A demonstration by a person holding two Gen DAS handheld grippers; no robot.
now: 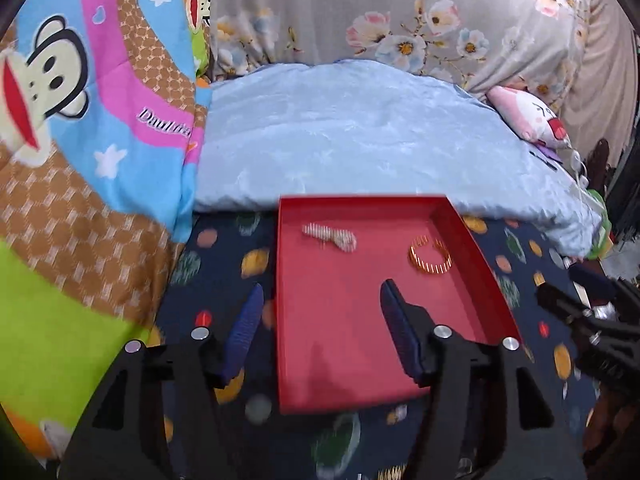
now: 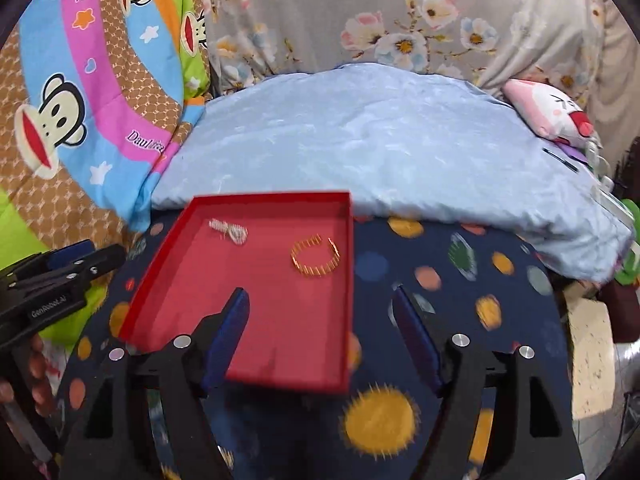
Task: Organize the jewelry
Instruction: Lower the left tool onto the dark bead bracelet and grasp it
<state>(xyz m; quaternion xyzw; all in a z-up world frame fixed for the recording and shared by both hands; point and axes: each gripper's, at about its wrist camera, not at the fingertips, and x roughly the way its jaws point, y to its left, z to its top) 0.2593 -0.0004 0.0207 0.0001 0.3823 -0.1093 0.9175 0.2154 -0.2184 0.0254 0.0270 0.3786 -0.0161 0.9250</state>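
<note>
A shallow tray (image 2: 256,320) sits on a spotted cloth (image 2: 440,280), with a pillow (image 2: 380,132) just behind it. In the tray lie two bracelets, well apart — one bracelet (image 2: 229,231) at the far left, the other bracelet (image 2: 316,258) right of it, near the right wall. A cartoon quilt (image 2: 80,100) lies left of the pillow — a plush toy (image 2: 556,114) at its right end

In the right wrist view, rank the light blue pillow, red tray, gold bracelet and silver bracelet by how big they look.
1. light blue pillow
2. red tray, nearer the camera, so somewhat flattered
3. gold bracelet
4. silver bracelet, slightly smaller than the gold, but it lies crumpled and blurred, so that order is unsure.
</note>
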